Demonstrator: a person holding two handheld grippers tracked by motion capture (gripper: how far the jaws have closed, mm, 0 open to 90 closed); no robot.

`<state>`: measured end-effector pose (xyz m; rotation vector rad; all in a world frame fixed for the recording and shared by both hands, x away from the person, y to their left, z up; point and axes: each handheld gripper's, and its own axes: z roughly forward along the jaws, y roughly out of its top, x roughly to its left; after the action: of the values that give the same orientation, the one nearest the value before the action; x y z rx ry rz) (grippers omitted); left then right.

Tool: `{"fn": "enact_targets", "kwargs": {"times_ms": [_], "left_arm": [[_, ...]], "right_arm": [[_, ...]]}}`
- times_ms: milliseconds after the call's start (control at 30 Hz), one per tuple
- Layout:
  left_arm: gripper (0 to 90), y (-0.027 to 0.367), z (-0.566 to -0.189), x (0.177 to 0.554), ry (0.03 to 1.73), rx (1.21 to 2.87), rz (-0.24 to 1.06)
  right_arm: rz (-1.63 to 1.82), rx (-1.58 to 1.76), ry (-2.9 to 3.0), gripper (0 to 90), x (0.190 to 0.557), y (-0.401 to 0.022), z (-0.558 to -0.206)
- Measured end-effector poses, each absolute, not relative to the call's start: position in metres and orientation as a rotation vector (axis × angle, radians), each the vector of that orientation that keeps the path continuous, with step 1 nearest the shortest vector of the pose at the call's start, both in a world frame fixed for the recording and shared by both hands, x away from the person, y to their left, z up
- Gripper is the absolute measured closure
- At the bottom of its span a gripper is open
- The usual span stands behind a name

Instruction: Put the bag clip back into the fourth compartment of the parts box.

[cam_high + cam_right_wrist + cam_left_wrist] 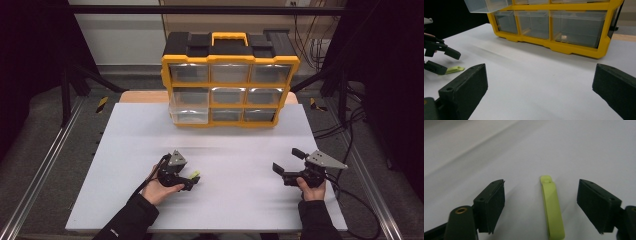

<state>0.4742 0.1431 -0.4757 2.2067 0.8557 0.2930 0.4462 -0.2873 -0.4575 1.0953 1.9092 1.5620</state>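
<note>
A slim lime-green strip (552, 210) lies flat on the white table (235, 145), at the left of the high view (195, 175). My left gripper (541, 185) is lowered over it with a jaw on either side, and neither pad touches it. In the high view this gripper (191, 181) points right, held by a hand. My right gripper (288, 160) stands open over bare table at the right, nothing between its jaws (540, 70). The right gripper view also shows the left gripper (441, 60) and the green strip (454, 70) off to the left.
A yellow and black organizer (230, 92) with clear drawers stands at the table's far edge. Its left middle drawer (189, 110) is pulled out. A small tan item (564, 37) sits in one bottom drawer. Metal rails and cables flank the table.
</note>
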Motion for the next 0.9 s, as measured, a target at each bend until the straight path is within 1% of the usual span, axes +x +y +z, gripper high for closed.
{"fn": "enact_targets", "kwargs": {"times_ms": [100,267,433,533,667,900], "left_arm": [[28.0,0.1417,-0.4759,0.4739,0.880,2.222,0.288],[33.8,0.1397,-0.4761,0.4732,0.904,2.235,0.285],[43.2,0.1371,-0.4754,0.4717,0.910,2.241,0.284],[50.3,0.1359,-0.4752,0.4706,0.908,2.247,0.274],[55.7,0.1356,-0.4744,0.4698,0.907,2.246,0.268],[61.3,0.1345,-0.4740,0.4688,0.907,2.260,0.277]], "right_arm": [[1.562,1.097,1.907,0.5,0.4462,-0.2873,-0.4574],[1.564,1.097,1.907,0.5,0.4462,-0.2873,-0.4573],[1.562,1.092,1.905,0.5,0.4464,-0.2874,-0.4575],[1.564,1.093,1.905,0.5,0.4463,-0.2877,-0.4572],[1.567,1.095,1.905,0.5,0.4461,-0.2877,-0.4571],[1.569,1.100,1.904,0.5,0.4460,-0.2877,-0.4569]]}}
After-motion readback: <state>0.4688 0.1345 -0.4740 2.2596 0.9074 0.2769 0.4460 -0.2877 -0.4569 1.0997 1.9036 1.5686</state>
